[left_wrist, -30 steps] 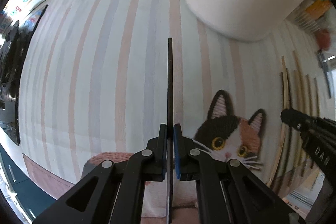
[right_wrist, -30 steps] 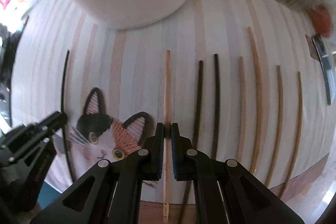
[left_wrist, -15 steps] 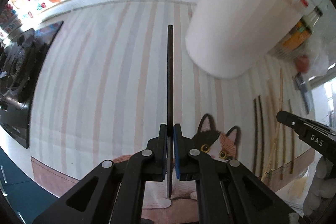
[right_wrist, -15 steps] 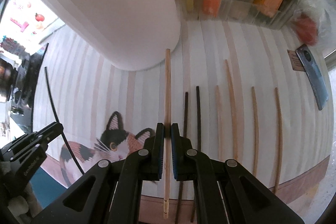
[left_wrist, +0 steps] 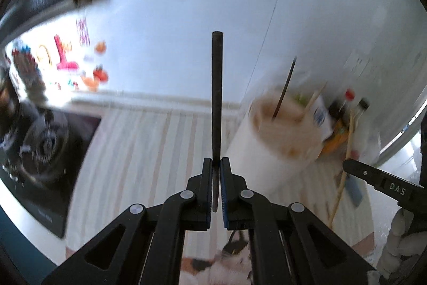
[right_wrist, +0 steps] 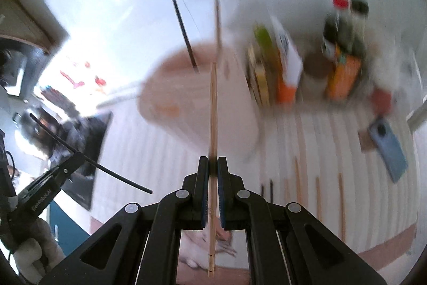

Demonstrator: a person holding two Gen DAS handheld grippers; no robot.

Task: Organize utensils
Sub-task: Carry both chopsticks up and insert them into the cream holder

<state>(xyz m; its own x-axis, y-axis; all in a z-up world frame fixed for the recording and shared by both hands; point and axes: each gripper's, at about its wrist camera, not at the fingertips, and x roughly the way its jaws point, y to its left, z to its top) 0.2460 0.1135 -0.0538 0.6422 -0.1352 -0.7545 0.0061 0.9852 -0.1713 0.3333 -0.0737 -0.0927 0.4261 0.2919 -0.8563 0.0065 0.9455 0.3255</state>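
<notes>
Left gripper (left_wrist: 216, 164): jaws pressed together on a thin black chopstick (left_wrist: 216, 98), which stands straight up out of the grip, clear of the striped tablecloth (left_wrist: 138, 151) below. Seen from the right wrist, this same stick runs slanted through the left tool.

Right gripper (right_wrist: 212, 164): jaws pinched on a long pale wooden chopstick (right_wrist: 212, 124), running lengthwise through the grip; its lower end hangs over the cat picture (right_wrist: 202, 247) on the cloth, its upper end points at the cup.

Beyond both tools stands a tall white cylindrical cup (right_wrist: 192, 98), upright on the cloth. One dark stick (right_wrist: 184, 31) and one light stick (right_wrist: 217, 23) lean inside it.

To the right of the cup, several loose chopsticks (right_wrist: 297, 178), dark and wooden, lie side by side on the cloth. Farther right lies a blue phone (right_wrist: 387, 146). Behind, blurred bottles and cartons (right_wrist: 307, 58) stand against the wall.
</notes>
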